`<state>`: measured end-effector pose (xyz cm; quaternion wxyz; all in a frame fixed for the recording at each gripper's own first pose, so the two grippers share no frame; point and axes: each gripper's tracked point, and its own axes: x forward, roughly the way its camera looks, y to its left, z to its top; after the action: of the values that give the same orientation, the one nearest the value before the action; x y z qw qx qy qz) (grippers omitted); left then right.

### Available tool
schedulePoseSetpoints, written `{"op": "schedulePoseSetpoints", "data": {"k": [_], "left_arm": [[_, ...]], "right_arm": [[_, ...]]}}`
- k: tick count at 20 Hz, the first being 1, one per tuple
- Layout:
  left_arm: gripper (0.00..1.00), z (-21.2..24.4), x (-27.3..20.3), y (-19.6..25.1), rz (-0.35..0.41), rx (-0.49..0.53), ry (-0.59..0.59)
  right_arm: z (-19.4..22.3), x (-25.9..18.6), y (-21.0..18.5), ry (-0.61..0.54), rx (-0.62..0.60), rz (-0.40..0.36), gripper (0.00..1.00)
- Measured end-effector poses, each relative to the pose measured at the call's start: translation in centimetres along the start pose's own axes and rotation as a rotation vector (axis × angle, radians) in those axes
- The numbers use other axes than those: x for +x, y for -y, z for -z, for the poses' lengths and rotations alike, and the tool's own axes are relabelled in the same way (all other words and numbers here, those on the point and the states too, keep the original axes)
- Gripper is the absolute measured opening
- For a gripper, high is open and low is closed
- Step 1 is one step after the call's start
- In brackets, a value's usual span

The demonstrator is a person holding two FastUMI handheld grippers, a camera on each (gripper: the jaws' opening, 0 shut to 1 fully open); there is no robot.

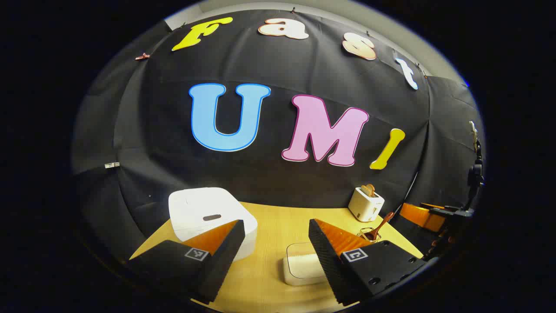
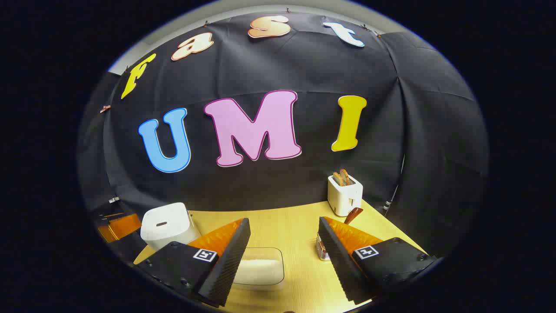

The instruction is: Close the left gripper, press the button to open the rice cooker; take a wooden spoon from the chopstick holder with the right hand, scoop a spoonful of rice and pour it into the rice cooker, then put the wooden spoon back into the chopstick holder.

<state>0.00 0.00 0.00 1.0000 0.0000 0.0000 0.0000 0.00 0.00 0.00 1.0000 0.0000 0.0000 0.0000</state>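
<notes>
Low in the left gripper view, the left gripper [image 1: 273, 254] hangs with fingers spread before the lidded rice cooker [image 1: 208, 215]. Nothing looks begun; I reckon it must pinch together, then press the button [image 1: 212, 217]. At the bottom of the right gripper view, the right gripper [image 2: 284, 254] gapes too, empty.

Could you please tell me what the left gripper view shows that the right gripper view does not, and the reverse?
Left gripper view: the right gripper at its right edge, a dark stand beside it, and the chopstick holder's open top.

Right gripper view: the left gripper at its left edge, and the holder's ribbed side, partly behind a finger.

Shared: the yellow table, the closed white rice cooker, the rice container, the toaster with toast, and the wooden spoon standing in the holder. Each view's own fingers stand apart.
</notes>
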Motion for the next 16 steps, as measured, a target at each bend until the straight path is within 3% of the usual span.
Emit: {"op": "schedulePoseSetpoints", "data": {"k": [16], "left_arm": [[0.96, -2.2, 4.0, -5.8, -0.023, 0.016, 0.012]], "right_arm": [[0.7, 0.7, -0.4, -0.009, -0.026, 0.075, 0.98]]}}
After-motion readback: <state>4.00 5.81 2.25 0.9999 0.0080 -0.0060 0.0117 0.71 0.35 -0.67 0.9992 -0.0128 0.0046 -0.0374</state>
